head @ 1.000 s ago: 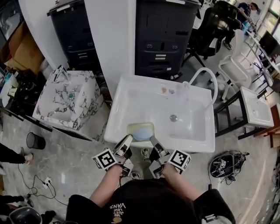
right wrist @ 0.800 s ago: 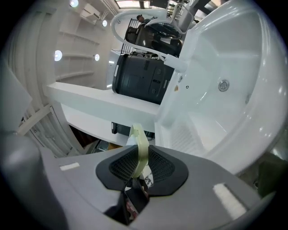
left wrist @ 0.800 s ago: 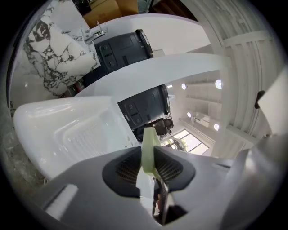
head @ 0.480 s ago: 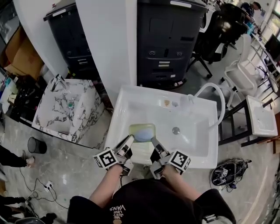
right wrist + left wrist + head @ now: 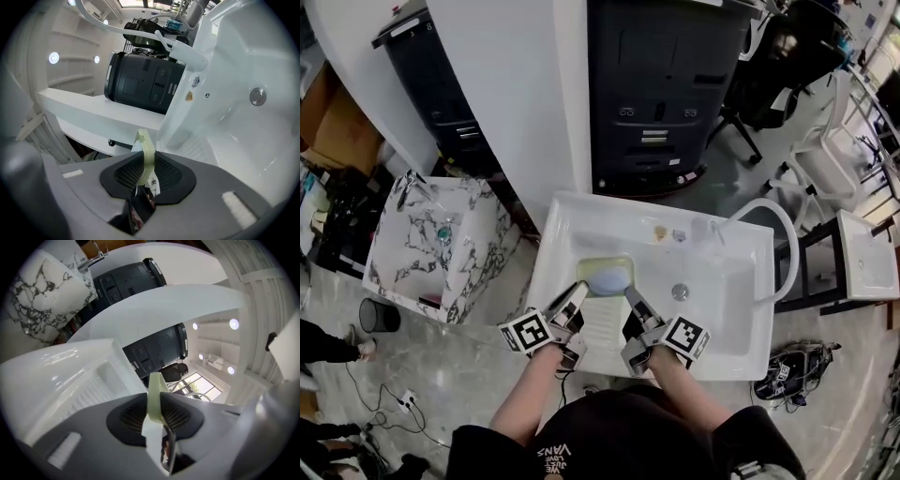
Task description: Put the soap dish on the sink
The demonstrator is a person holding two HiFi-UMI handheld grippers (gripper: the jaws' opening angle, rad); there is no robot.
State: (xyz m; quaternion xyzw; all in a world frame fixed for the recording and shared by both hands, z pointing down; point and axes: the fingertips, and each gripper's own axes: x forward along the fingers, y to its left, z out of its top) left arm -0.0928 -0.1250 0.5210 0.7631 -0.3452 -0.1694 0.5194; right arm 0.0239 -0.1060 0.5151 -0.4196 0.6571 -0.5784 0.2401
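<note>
Soap dish (image 5: 602,263), pale yellow-green, with a blue soap bar (image 5: 608,279) lying in it. It sits over the left half of the white sink (image 5: 748,246), inside the basin outline, just past the ribbed slope (image 5: 602,324) at the near edge. Can't tell if its underside touches the basin.

Both claws hold it by the near rim, one per corner. Left claw (image 5: 575,298) is on the near-left corner; the left gripper view shows the thin green rim (image 5: 155,397) squeezed edge-on between the two dark ribbed pads, left claw (image 5: 157,416) clamped on it. Right claw (image 5: 633,305) is on the near-right corner, and it's the same in the right gripper view: rim (image 5: 146,154) pinched between the pads, right claw (image 5: 147,173) clamped on it. A marker cube sits behind each claw, left (image 5: 528,333) and right (image 5: 685,338); forearms come up from the bottom edge.

The drain (image 5: 680,292) is right of the dish, apart from it. A white hose (image 5: 776,214) arcs up from the sink's far-right corner.

A marble-pattern sink (image 5: 480,251) stands to the left, separate from the white one. A white pillar (image 5: 520,103) and a dark cabinet (image 5: 661,89) are behind. A small dark waste bin (image 5: 377,316) is on the floor, far left. Another white sink (image 5: 869,258) is at the right edge.
</note>
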